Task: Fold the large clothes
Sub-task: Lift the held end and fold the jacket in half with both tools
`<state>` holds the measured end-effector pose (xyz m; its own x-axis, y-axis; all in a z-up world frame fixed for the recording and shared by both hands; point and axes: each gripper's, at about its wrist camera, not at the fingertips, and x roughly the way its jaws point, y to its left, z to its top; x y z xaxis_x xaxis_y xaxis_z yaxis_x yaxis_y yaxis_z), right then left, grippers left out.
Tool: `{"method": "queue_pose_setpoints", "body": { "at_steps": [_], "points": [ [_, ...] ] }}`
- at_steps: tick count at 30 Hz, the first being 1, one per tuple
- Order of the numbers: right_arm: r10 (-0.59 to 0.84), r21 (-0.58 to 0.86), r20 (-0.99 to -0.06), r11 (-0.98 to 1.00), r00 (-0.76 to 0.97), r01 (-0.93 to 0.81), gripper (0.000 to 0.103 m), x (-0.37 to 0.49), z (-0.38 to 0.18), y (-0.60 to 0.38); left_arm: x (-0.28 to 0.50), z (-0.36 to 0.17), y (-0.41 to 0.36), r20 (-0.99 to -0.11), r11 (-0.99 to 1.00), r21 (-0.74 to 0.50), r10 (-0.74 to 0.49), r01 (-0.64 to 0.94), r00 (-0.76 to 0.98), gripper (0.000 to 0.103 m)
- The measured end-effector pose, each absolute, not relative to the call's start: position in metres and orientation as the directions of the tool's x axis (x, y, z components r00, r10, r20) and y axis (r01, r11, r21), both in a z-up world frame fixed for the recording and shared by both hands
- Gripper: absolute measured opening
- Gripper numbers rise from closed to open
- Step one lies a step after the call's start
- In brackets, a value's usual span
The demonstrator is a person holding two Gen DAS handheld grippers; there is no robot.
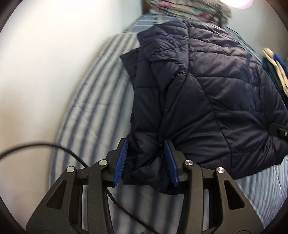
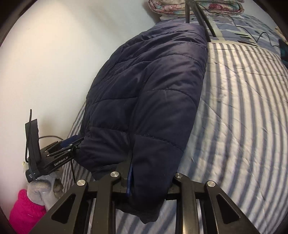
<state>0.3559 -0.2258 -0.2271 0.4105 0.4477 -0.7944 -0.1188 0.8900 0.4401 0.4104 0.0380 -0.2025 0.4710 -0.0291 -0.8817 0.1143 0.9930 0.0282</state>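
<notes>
Quilted jacket held at its near hem, on the striped bed.
Left wrist: left gripper (image 1: 145,162) pinched bunched jacket (image 1: 207,86) hem. Right wrist: right gripper (image 2: 149,178) clamped the jacket's (image 2: 144,90) other corner; bulky, soft, likely slippery, best gripped at seams.

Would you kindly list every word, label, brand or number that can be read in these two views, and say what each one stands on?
"GenRobot.AI": white lettering on the black body of the left gripper, seen from the right wrist view.
Small white print on the black piece under that gripper's body, by the grey glove: too small to read.
Navy puffer jacket, striped bedspread, floral quilt: no readable text.
Left wrist view: none.
</notes>
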Motion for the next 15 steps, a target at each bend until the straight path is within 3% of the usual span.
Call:
{"method": "queue_pose_setpoints", "body": {
  "at_steps": [15],
  "points": [
    [0.314, 0.3, -0.877, 0.949, 0.363, -0.095, 0.022, 0.209, -0.211, -0.284, 0.271, -0.177, -0.064, -0.906, 0.941, -0.074, -0.202, 0.331, 0.372, 0.041]
  ]
}}
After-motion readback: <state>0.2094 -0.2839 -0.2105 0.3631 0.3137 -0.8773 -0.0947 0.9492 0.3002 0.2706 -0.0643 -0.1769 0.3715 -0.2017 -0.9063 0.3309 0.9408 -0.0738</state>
